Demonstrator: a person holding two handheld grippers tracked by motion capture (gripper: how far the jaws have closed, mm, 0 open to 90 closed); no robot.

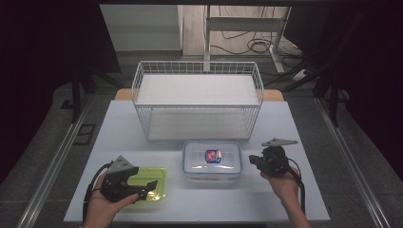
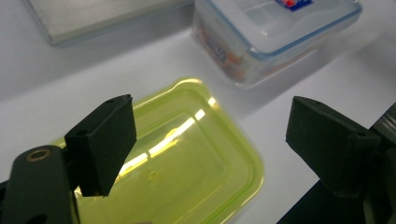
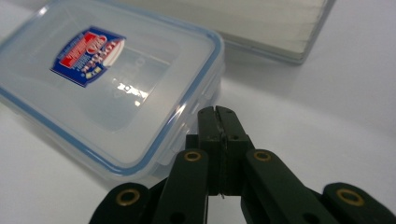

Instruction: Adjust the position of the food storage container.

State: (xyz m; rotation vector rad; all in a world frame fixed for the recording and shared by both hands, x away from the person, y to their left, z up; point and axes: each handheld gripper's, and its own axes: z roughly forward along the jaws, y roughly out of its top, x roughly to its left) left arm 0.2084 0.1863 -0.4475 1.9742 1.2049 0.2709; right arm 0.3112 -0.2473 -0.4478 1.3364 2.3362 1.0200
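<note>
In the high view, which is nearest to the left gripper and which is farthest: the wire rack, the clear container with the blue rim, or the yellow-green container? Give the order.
Order from the left gripper:
1. Yellow-green container: directly under the open jaws, front left of the table.
2. Clear container with the blue rim: to the right, at the table's middle.
3. Wire rack: at the back of the table.

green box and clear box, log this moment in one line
left gripper: jaws open over green box | right gripper: jaws shut, empty, beside clear box | wire rack: behind both
</note>
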